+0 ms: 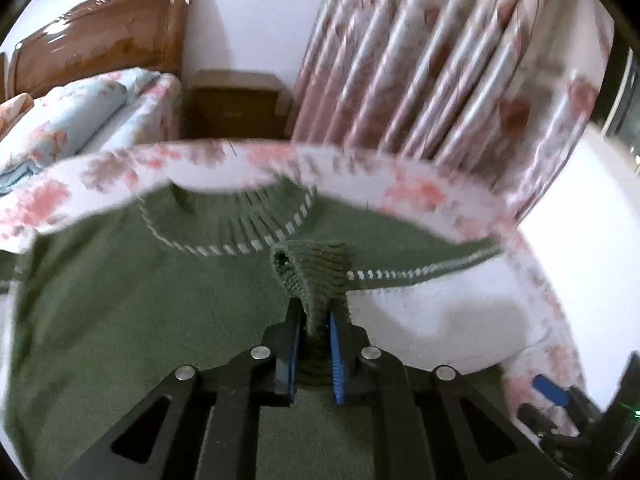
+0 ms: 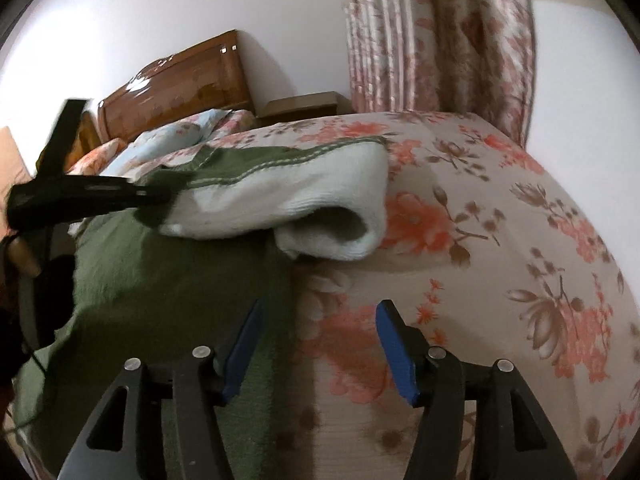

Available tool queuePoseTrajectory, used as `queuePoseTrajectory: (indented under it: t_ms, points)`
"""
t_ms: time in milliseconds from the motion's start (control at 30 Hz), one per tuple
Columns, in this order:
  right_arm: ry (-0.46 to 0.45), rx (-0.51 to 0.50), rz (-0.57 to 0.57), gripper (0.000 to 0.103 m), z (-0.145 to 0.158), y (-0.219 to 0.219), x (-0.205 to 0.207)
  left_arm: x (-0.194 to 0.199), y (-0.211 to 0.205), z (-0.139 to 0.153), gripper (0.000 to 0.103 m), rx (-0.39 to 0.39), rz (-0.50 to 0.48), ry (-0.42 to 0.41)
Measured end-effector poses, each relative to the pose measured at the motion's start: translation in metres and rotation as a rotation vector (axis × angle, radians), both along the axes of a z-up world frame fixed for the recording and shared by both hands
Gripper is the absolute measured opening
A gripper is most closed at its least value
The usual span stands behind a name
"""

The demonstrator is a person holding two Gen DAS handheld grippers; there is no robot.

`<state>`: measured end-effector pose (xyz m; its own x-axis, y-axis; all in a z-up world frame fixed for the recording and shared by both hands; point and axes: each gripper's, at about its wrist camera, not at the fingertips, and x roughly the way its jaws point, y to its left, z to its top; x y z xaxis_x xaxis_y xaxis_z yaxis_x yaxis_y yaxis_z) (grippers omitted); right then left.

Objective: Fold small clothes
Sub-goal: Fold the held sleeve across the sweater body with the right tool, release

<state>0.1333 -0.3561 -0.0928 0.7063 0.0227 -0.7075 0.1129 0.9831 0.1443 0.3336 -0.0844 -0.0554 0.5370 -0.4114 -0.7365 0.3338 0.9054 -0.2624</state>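
A green knit sweater (image 1: 120,300) with a white-striped collar (image 1: 224,224) and a white sleeve (image 1: 440,312) lies spread on the floral bedsheet (image 1: 420,192). My left gripper (image 1: 316,314) is shut on a green ribbed fold of the sweater, lifted off the body near the shoulder seam. In the right wrist view the left gripper (image 2: 160,196) pinches that green fabric beside the white sleeve (image 2: 320,200). My right gripper (image 2: 320,312) is open, hanging over the sweater's (image 2: 160,280) right edge and the bare bedsheet (image 2: 480,240), with nothing between its pads.
A wooden headboard (image 1: 100,40) and pillows (image 1: 80,112) sit at the far left of the bed. A wooden nightstand (image 1: 236,108) and a floral curtain (image 1: 440,60) stand behind it. A hand (image 2: 20,252) holds the left gripper's handle.
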Motion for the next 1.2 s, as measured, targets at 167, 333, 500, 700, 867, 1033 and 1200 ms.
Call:
queuePoseTrajectory:
  t_ms: [167,333,500,700,867,1033,1200]
  points:
    - [0.003,0.002,-0.017,0.103,0.005,-0.002,0.01,0.004,0.061,0.045,0.012,-0.012,0.078,-0.07]
    - [-0.004,-0.064,0.041,0.103,0.011,0.022,0.039,0.003,0.128,0.028,0.012,0.041,0.194,-0.023]
    - [0.073,-0.195,0.04,0.103,-0.004,0.043,0.065,0.001,0.152,-0.024,0.013,0.012,0.211,0.084]
    - [0.095,-0.164,-0.015,0.103,-0.01,0.028,0.062,-0.004,0.167,-0.042,0.023,-0.096,0.246,0.115]
    - [0.044,-0.149,0.001,0.103,0.003,0.032,0.048,-0.026,0.179,-0.019,0.031,-0.124,0.272,0.063]
    - [-0.067,-0.214,0.122,0.103,0.032,0.067,0.046,-0.043,0.177,-0.017,0.032,-0.119,0.28,0.055]
    - [-0.045,-0.222,0.251,0.103,0.024,0.104,0.06,-0.057,0.177,-0.026,0.032,-0.047,0.301,0.066]
